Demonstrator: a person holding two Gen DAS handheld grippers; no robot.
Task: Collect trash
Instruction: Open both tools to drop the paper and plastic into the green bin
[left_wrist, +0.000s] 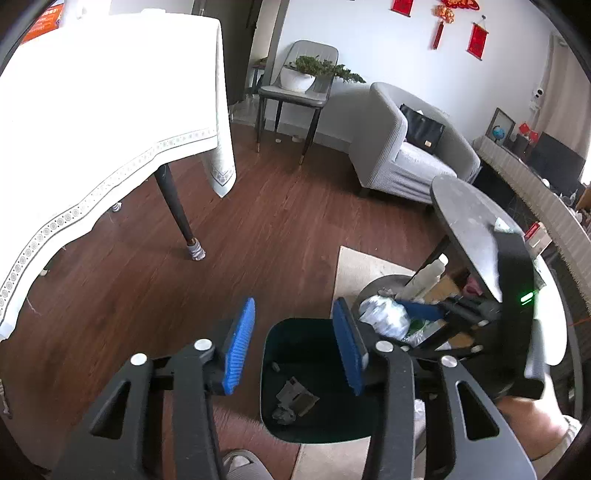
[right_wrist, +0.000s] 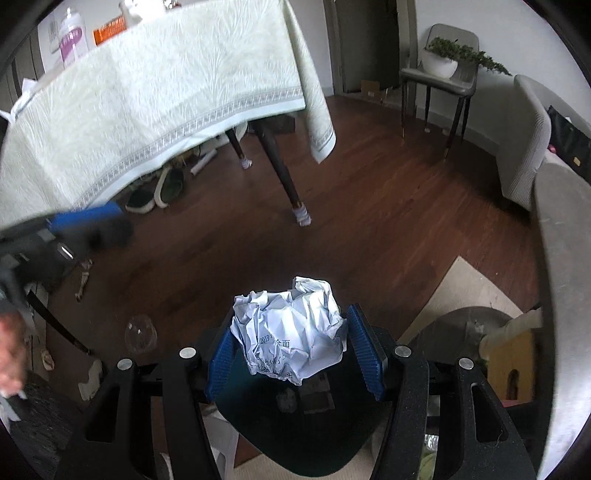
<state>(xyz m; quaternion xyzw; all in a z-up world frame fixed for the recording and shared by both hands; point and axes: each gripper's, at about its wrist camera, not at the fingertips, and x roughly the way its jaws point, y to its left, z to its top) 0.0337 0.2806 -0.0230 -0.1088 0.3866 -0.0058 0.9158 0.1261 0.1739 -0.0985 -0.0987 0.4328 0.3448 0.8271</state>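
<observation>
Right gripper (right_wrist: 291, 347) is closed on a crumpled ball of white paper (right_wrist: 290, 332) with some print on it. Both blue pads press the sides of the ball. It hangs directly above the open dark green bin (right_wrist: 295, 443), clear of the bin's rim. From the left wrist view the same paper ball (left_wrist: 384, 314) shows beside the bin, pinched at the tip of the right gripper (left_wrist: 410, 314) that comes in from the right.

Left gripper (left_wrist: 295, 343) stands with its blue pads apart and nothing between them. It hovers over the near edge of the bin (left_wrist: 273, 387), pointing down at an angle. A few dark scraps (left_wrist: 295, 398) lie on the bin's bottom.

Bin stands on the wooden floor (left_wrist: 258, 221), partly on a pale rug (left_wrist: 362, 266). A small round dark table (left_wrist: 469, 229) is just to its right. A table with a white cloth (right_wrist: 147, 85) stands well to the left, shoes (right_wrist: 162, 188) under it. In the right wrist view the left gripper (right_wrist: 85, 221) shows blurred at the left edge, with part of a hand (right_wrist: 9, 350) below it. A grey sofa (left_wrist: 410, 147) and a chair with a potted plant (left_wrist: 306, 74) stand along the far wall.
</observation>
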